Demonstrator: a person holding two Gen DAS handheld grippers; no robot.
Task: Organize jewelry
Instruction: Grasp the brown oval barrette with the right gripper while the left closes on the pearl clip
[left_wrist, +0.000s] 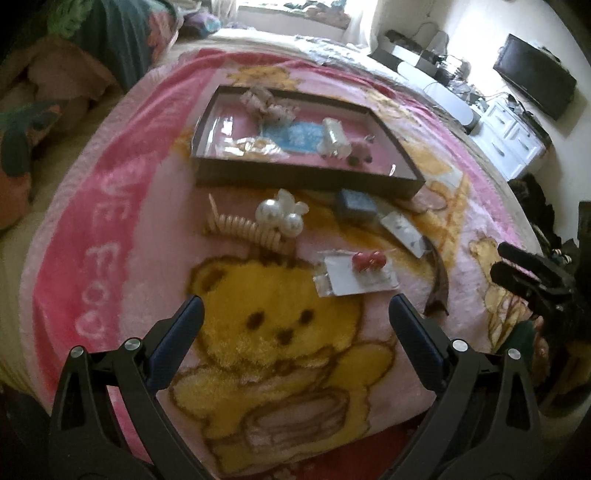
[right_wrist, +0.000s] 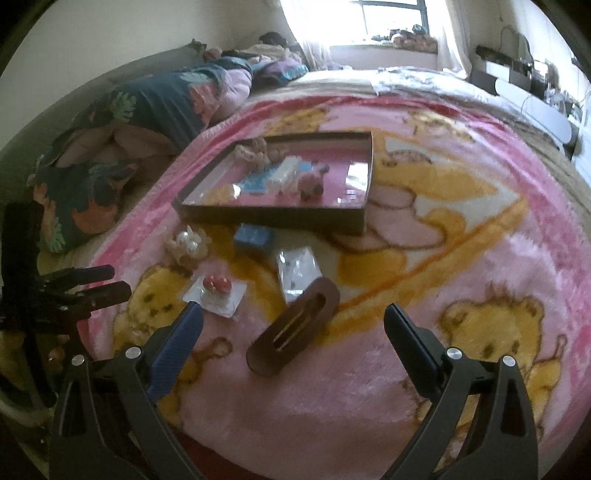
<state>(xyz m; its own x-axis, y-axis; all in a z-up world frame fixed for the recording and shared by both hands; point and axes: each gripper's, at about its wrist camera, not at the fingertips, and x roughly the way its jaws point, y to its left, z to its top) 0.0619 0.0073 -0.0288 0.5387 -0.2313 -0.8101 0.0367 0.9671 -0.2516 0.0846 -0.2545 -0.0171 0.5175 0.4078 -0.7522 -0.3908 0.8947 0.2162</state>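
A shallow dark box tray (left_wrist: 306, 181) (right_wrist: 273, 216) lies on a pink bear blanket and holds several small pieces, among them a white clip (left_wrist: 334, 138) and a beige scrunchie (left_wrist: 264, 101). In front of it lie a pearl hair clip (left_wrist: 282, 216) (right_wrist: 186, 242), a cream comb clip (left_wrist: 243, 227), a small blue box (left_wrist: 356, 206) (right_wrist: 253, 238), a clear packet (left_wrist: 402, 230) (right_wrist: 297, 271), red earrings on a white card (left_wrist: 367, 262) (right_wrist: 218, 284) and a brown oval clip (right_wrist: 295, 326) (left_wrist: 437, 291). My left gripper (left_wrist: 295, 314) hovers open over the bear picture, empty. My right gripper (right_wrist: 293, 319) is open around the brown clip's far end, not touching.
The blanket (right_wrist: 461, 258) covers a bed; rumpled floral bedding (right_wrist: 147, 107) is piled at the left. White drawers (left_wrist: 513, 136) and a black screen (left_wrist: 535, 90) stand to the right of the bed. The other gripper shows at each view's edge, the right gripper (left_wrist: 532, 273) and the left gripper (right_wrist: 92, 284).
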